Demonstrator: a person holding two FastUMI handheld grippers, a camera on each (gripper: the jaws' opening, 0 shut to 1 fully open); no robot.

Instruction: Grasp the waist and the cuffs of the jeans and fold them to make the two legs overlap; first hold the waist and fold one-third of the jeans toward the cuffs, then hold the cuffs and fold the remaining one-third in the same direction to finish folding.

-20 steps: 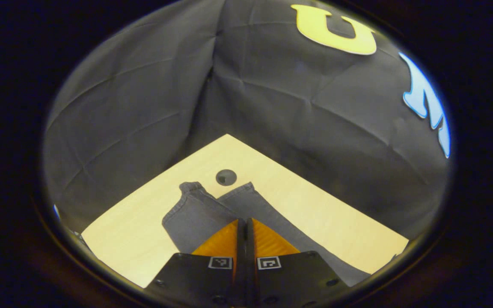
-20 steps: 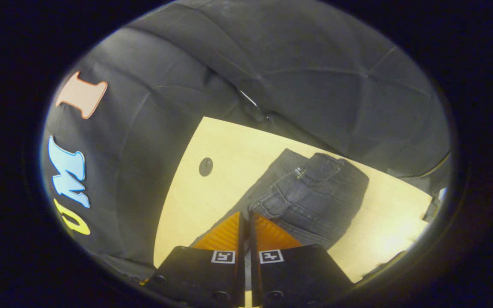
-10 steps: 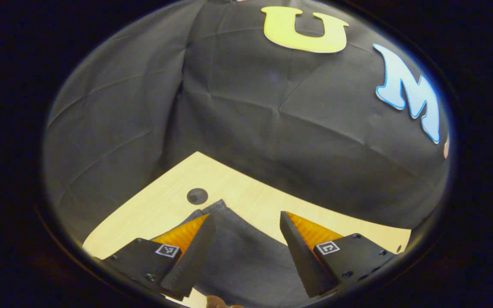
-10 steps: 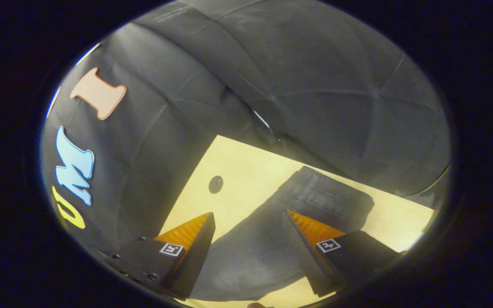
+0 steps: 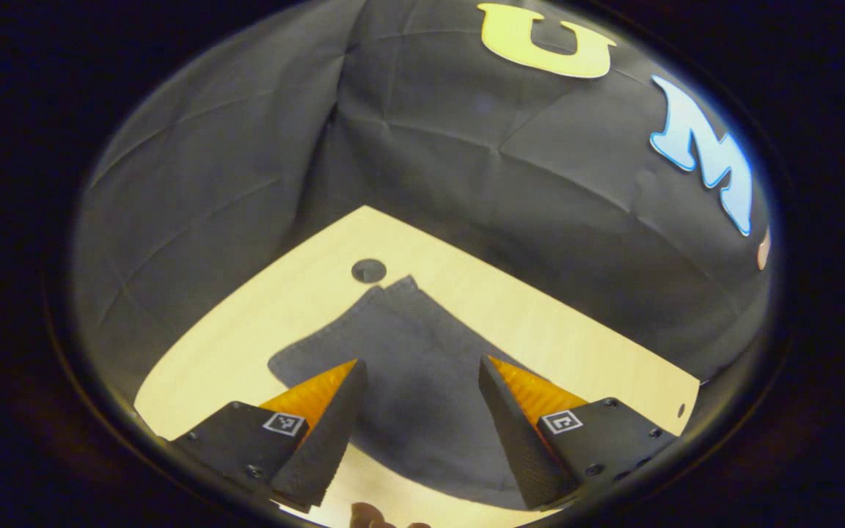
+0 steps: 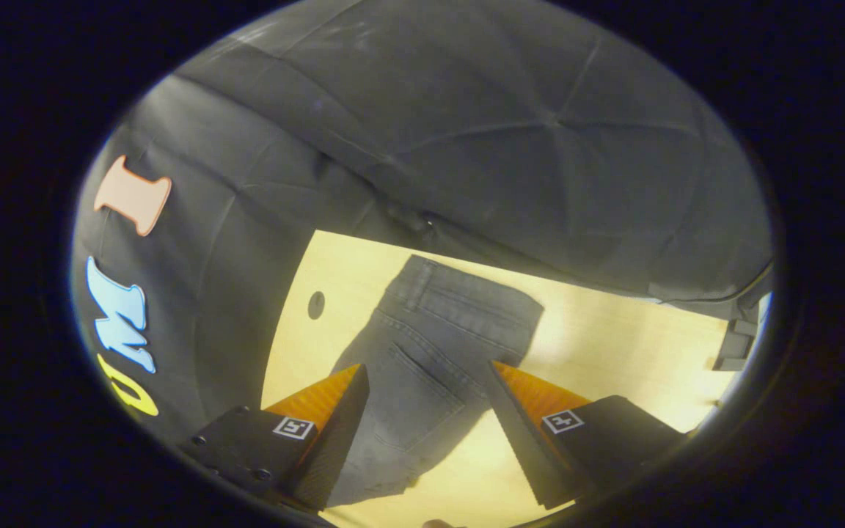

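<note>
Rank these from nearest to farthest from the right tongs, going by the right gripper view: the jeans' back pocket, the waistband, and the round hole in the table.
1. Back pocket: between the open right tongs, just ahead of the tips.
2. Waistband: the jeans' far end, beyond the pocket.
3. Round hole: off to the left on the table, near its far corner; close to the waistband's range, so this ranking is loose.

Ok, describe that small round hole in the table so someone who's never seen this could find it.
Start at the light wooden table in front of the black cloth wall. Dark grey jeans lie on it. Just past the jeans' far corner sits the hole, a small dark circle, the one round mark on the pale wood there.
</note>
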